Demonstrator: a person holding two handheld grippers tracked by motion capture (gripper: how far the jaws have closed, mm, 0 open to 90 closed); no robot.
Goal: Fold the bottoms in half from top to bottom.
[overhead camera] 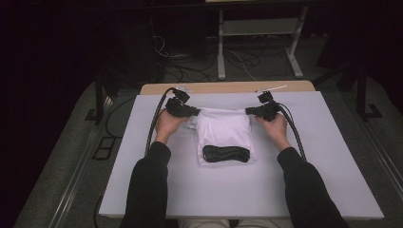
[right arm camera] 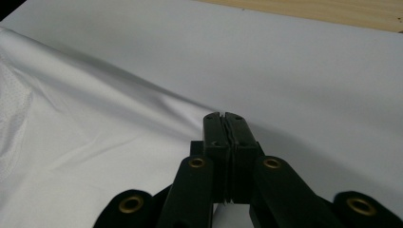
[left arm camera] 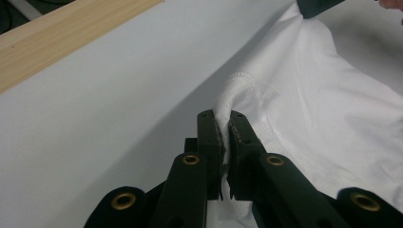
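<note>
Both grippers' fingers pinch the white garment (overhead camera: 223, 130); its black band (overhead camera: 226, 153) shows from above.

Right gripper (right arm camera: 226, 116): both black jaws rise from 6 o'clock and stand pressed together, with a thin edge of white fabric pinched between the pads. White garment (right arm camera: 81, 137): spreads from the jaws toward 9 o'clock, smooth, with a long fold running from 10 o'clock down to the jaws. White table cover (right arm camera: 309, 71): lies from 12 to 3 o'clock. Wooden edge (right arm camera: 332, 9): at 1 o'clock.
</note>
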